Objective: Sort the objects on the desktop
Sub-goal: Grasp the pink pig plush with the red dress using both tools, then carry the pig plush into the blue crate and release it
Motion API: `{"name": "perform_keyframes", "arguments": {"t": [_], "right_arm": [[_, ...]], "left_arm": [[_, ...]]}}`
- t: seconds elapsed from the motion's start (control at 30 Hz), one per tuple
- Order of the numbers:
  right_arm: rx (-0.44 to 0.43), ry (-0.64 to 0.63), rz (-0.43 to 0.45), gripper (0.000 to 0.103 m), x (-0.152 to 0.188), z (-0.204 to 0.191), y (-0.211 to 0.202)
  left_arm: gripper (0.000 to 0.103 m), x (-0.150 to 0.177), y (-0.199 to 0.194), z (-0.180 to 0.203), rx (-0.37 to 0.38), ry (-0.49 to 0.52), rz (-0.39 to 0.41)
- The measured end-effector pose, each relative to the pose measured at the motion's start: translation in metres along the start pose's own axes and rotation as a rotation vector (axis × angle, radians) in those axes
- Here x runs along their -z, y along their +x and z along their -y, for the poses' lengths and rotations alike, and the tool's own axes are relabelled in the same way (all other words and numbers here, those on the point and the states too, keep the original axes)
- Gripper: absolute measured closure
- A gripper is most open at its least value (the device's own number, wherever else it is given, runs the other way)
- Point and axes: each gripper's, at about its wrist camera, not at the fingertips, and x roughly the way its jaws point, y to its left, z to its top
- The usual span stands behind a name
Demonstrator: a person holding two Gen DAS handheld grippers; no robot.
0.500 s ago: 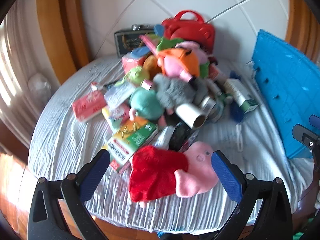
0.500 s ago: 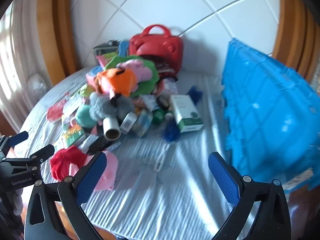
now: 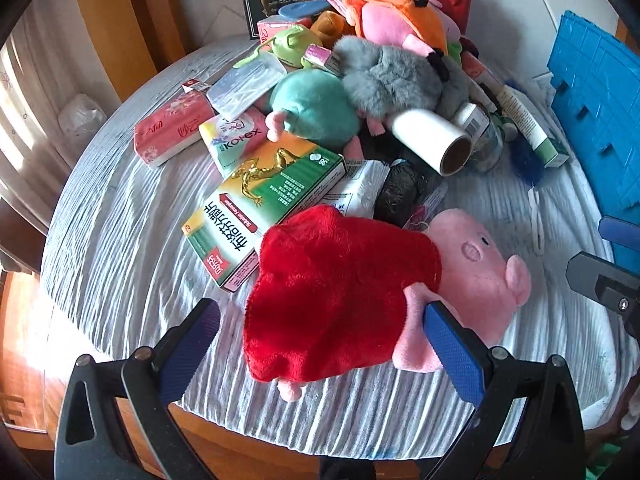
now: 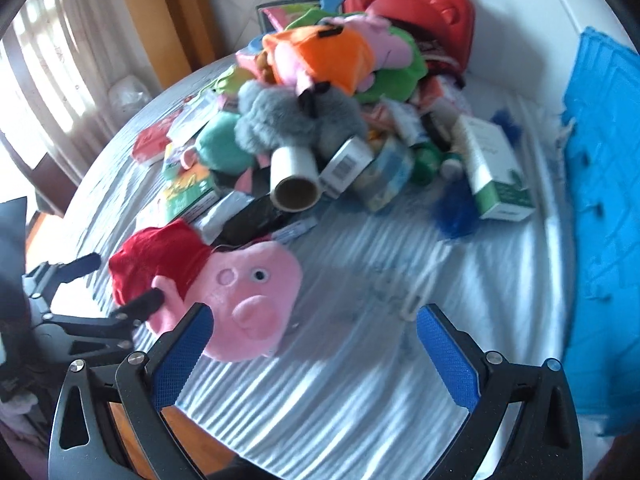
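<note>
A pink pig plush in a red dress (image 3: 344, 292) lies at the near edge of the round table, in front of a pile of toys, boxes and bottles (image 3: 360, 92). My left gripper (image 3: 320, 344) is open, its jaws on either side of the red dress, the right pad against the pig's arm. In the right wrist view the same plush (image 4: 240, 292) lies at the left, and the left gripper (image 4: 116, 284) straddles its dress. My right gripper (image 4: 312, 344) is open and empty above bare cloth, its left finger just in front of the pig's head.
A blue crate (image 4: 600, 208) stands at the table's right edge. A red handbag (image 4: 412, 12) sits at the back of the pile. A white roll (image 3: 432, 140), a green and white box (image 4: 496, 168) and a green medicine box (image 3: 264, 204) lie nearby. The striped cloth (image 4: 360, 380) covers the table.
Both grippers have moved forward and down toward the table. My left gripper now has the pig plush's red dress between its open jaws. The right gripper has come closer to the pig's head.
</note>
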Motion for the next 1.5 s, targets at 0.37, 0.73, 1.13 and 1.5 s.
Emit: {"name": "perform_keyframes", "arguments": {"t": [0.37, 0.73, 1.13, 1.5], "right_arm": [[-0.032, 0.090, -0.086, 0.000, 0.007, -0.014, 0.050], [-0.090, 0.167, -0.102, 0.000, 0.009, -0.027, 0.056], [-0.070, 0.192, -0.142, 0.000, 0.019, -0.037, 0.077], [-0.115, 0.186, -0.115, 0.031, 0.023, -0.042, 0.064]], "left_arm": [[0.000, -0.003, 0.022, -0.015, 0.155, 0.045, -0.010], [0.000, 0.009, 0.012, -0.015, 0.130, 0.245, -0.006], [0.000, 0.018, 0.026, -0.008, 0.154, 0.289, -0.005], [0.016, 0.020, 0.022, -0.007, 0.243, 0.255, 0.003]]}}
